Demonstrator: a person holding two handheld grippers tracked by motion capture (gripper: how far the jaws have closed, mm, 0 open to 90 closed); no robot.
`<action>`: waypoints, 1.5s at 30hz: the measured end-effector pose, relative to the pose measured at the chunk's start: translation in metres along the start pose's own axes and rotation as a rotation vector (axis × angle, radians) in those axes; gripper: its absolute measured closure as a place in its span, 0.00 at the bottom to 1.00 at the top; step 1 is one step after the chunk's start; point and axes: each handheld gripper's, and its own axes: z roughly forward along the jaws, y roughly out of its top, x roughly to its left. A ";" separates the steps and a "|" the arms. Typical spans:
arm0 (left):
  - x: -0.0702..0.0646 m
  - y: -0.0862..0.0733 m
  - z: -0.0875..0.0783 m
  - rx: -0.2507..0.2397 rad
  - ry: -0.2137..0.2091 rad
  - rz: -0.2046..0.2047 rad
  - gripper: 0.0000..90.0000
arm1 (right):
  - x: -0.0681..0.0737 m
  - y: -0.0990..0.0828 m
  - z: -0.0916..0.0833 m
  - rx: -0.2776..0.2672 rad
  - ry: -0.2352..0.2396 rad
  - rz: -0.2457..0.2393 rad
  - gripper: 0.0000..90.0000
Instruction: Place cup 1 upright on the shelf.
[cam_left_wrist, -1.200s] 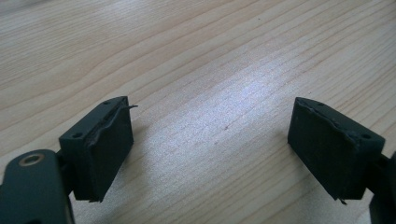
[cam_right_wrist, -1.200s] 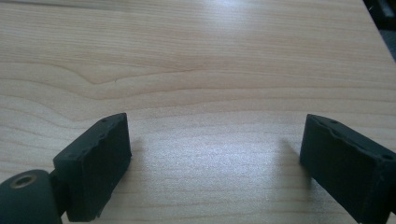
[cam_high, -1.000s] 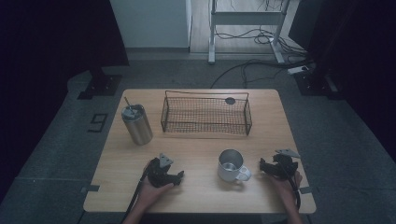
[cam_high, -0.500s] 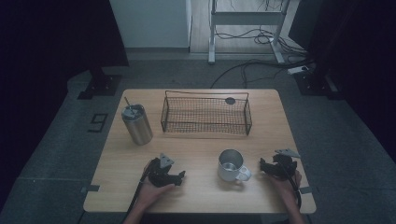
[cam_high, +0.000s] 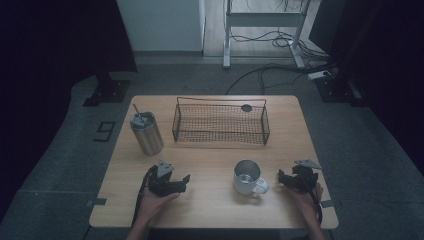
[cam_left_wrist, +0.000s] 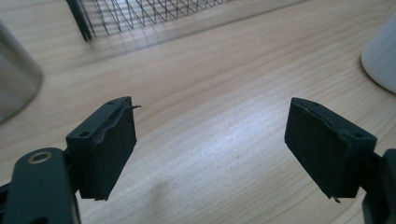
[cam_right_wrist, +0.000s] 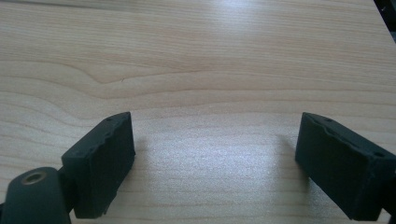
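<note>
Lifted slightly off the bench since the frame a second earlier, the left gripper (cam_high: 184, 181) hangs near the front edge with its fingers (cam_left_wrist: 108, 149) spread wide on nothing, facing the white mug (cam_high: 247, 176) as if lining up a reach. Nearer the front right corner, the right gripper (cam_high: 283, 178) sits just beside the mug's handle, its fingers (cam_right_wrist: 100, 161) having just been closing yet apart and empty. Behind, the wire basket (cam_high: 220, 122) waits along the back edge, the steel tumbler (cam_high: 146, 133) toward the left edge.

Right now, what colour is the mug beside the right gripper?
The mug is white with a metallic inside, best seen in the high view.
</note>
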 end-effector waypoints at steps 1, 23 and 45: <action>0.001 0.001 -0.001 -0.008 0.001 0.003 0.18 | 0.000 0.000 0.000 0.000 0.000 0.001 0.13; 0.032 0.028 -0.024 -0.085 0.054 -0.087 0.17 | 0.000 -0.001 -0.001 -0.003 -0.001 0.003 0.14; 0.074 0.035 -0.025 -0.060 0.110 -0.171 0.13 | 0.000 -0.001 -0.001 -0.004 0.000 0.002 0.14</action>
